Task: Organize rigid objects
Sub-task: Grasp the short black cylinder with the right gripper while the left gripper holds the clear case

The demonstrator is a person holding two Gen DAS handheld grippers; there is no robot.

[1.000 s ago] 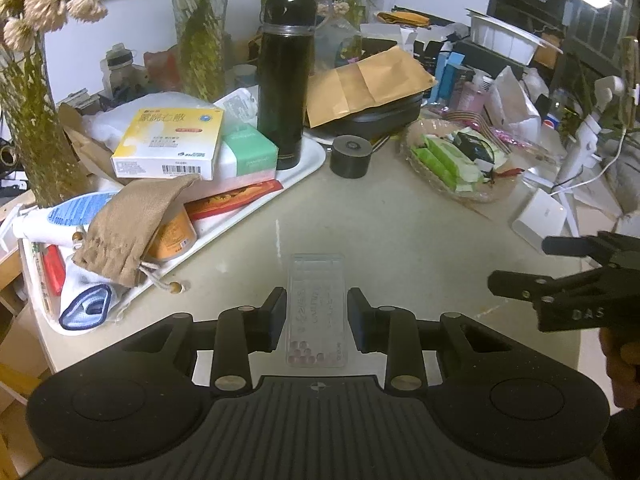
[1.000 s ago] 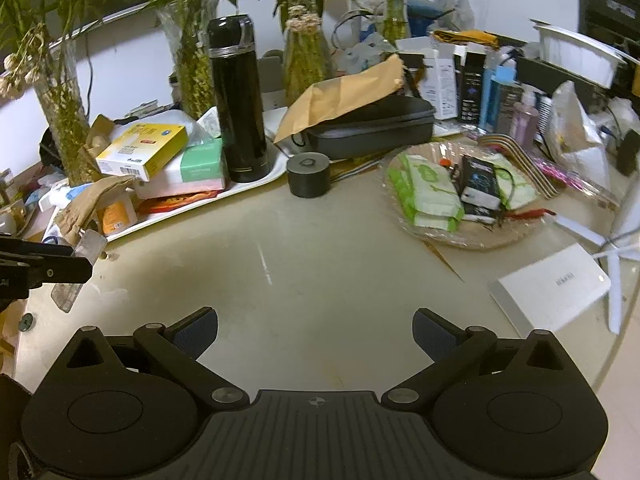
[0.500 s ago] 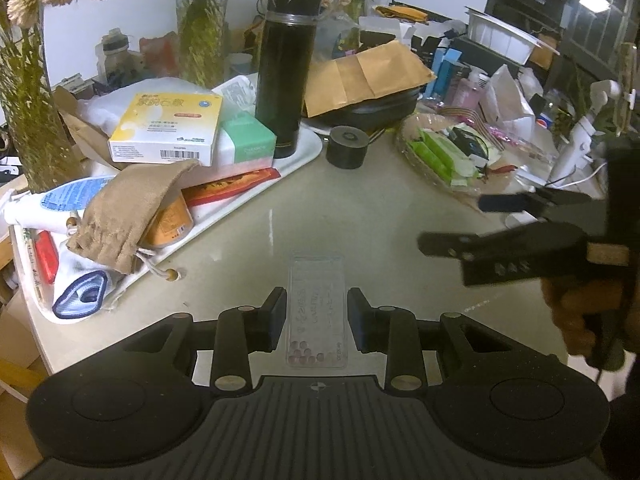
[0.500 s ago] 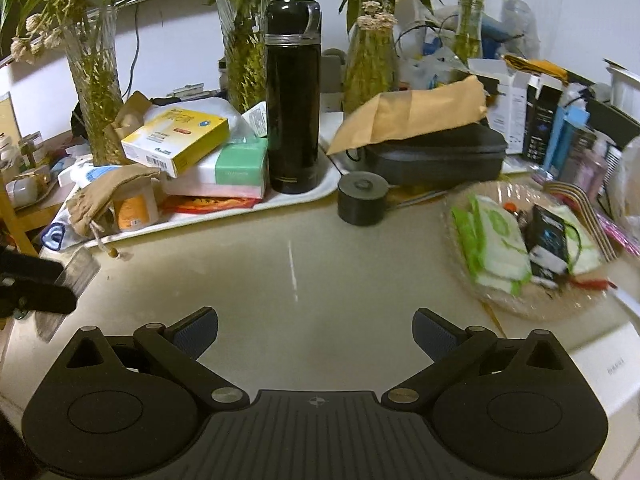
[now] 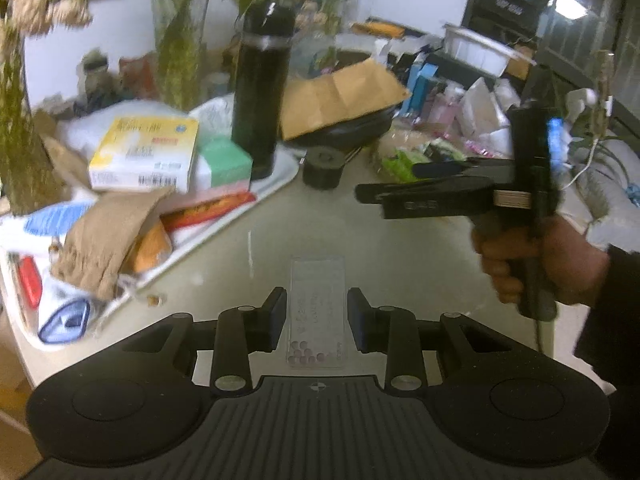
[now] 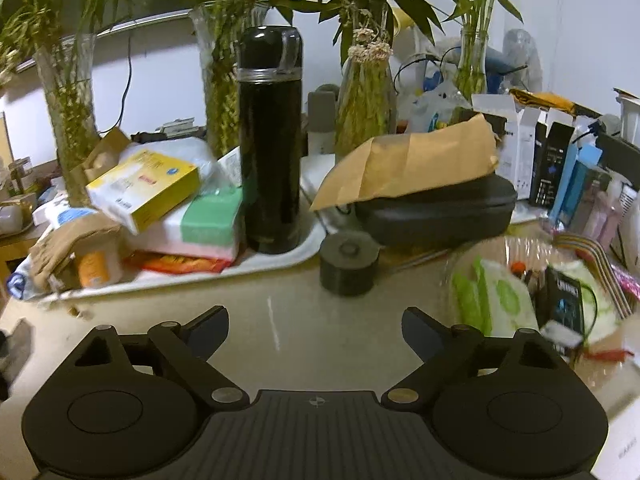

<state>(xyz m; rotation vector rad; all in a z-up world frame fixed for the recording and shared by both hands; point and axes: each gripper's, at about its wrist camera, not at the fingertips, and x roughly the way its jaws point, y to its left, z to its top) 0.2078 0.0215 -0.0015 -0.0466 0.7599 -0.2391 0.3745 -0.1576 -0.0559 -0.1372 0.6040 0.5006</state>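
Observation:
My left gripper (image 5: 317,310) is shut on a clear flat plastic box (image 5: 318,276) with small pink beads at its near end, held just above the beige table. My right gripper (image 5: 386,182), gripped by a hand (image 5: 540,264), hangs over the table to the right of it; in its own view (image 6: 315,320) the jaws are wide and closing, with only bare table between them. Ahead of it stands a short black cylinder (image 6: 349,264). A tall black flask (image 6: 272,140) stands on the white tray (image 6: 280,266) behind.
The tray also holds a yellow box (image 6: 144,188), a green-and-white pack (image 6: 208,224) and a tan pouch (image 5: 108,232). A black case (image 6: 436,212) under a brown envelope and a clear dish (image 6: 472,264) of packets sit at the right. Glass vases line the back.
The right gripper has moved leftwards over the table, nearer the cylinder and flask, and its jaws have narrowed a little. The left gripper still holds the clear box in the same place.

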